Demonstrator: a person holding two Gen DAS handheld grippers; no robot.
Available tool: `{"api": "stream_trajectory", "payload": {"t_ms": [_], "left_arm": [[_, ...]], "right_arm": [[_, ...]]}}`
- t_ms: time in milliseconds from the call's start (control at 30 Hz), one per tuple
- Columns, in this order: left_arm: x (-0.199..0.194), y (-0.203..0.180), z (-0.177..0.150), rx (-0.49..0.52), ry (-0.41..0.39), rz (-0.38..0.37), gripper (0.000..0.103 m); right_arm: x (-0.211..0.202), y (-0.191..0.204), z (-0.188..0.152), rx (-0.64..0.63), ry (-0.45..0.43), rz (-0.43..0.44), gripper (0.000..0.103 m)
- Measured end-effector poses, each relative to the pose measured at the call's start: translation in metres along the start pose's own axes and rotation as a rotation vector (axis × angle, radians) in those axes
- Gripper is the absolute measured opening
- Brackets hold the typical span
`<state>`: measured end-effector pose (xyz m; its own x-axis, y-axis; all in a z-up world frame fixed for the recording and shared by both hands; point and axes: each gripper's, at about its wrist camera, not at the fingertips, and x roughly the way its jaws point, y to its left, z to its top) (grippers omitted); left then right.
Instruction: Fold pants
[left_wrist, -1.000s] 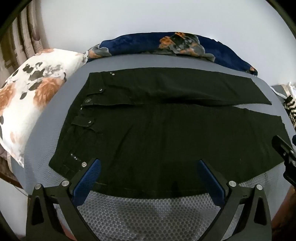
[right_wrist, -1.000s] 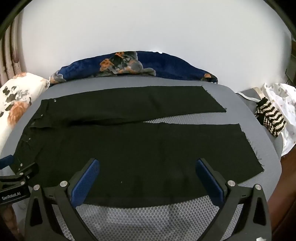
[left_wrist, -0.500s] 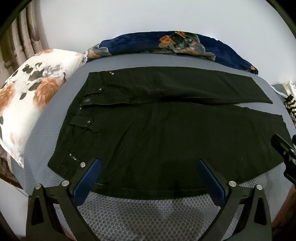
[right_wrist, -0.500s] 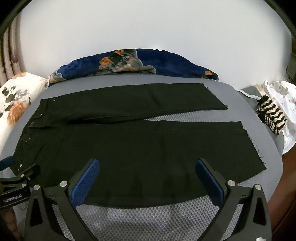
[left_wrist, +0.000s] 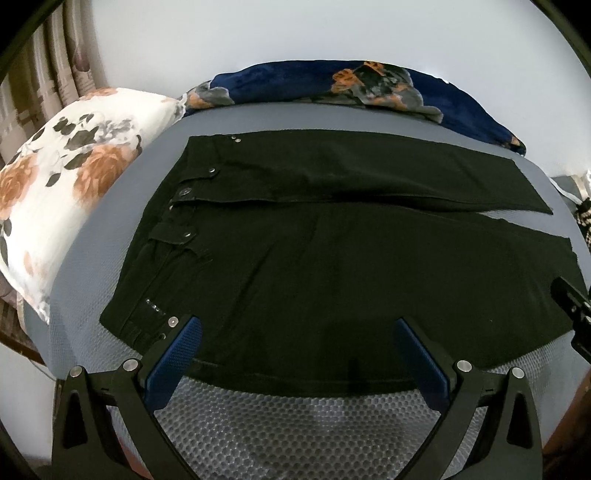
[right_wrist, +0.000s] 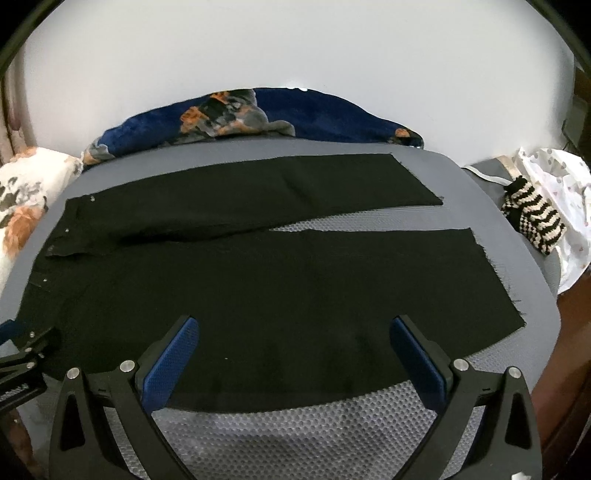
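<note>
Black pants (left_wrist: 332, 258) lie flat and spread on a grey mesh-covered surface (left_wrist: 288, 424), waistband to the left, both legs running right; they also show in the right wrist view (right_wrist: 277, 280). My left gripper (left_wrist: 295, 328) is open and empty, hovering over the near edge of the pants by the waist side. My right gripper (right_wrist: 293, 328) is open and empty over the near leg. The right gripper's tip shows at the right edge of the left wrist view (left_wrist: 572, 306), and the left gripper shows at the left edge of the right wrist view (right_wrist: 26, 350).
A floral white pillow (left_wrist: 62, 192) lies left of the waistband. A dark blue floral blanket (left_wrist: 351, 85) runs along the far edge by the white wall. A striped knit item (right_wrist: 532, 218) and a white cloth (right_wrist: 561, 192) sit off the right end.
Both grippers have lifted and tilted slightly, so the pants sit a little lower in both views. The pants have not moved.
</note>
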<state>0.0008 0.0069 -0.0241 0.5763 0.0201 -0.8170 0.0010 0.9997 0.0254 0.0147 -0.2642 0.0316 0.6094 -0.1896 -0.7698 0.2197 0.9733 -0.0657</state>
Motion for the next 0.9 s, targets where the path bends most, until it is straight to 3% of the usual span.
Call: {"api": "stream_trajectory", "payload": {"t_ms": [900], "left_arm": [[0.005, 0.004, -0.001, -0.023, 0.023, 0.011, 0.103]], "right_arm": [[0.012, -0.001, -0.004, 0.014, 0.034, 0.018, 0.101]]}}
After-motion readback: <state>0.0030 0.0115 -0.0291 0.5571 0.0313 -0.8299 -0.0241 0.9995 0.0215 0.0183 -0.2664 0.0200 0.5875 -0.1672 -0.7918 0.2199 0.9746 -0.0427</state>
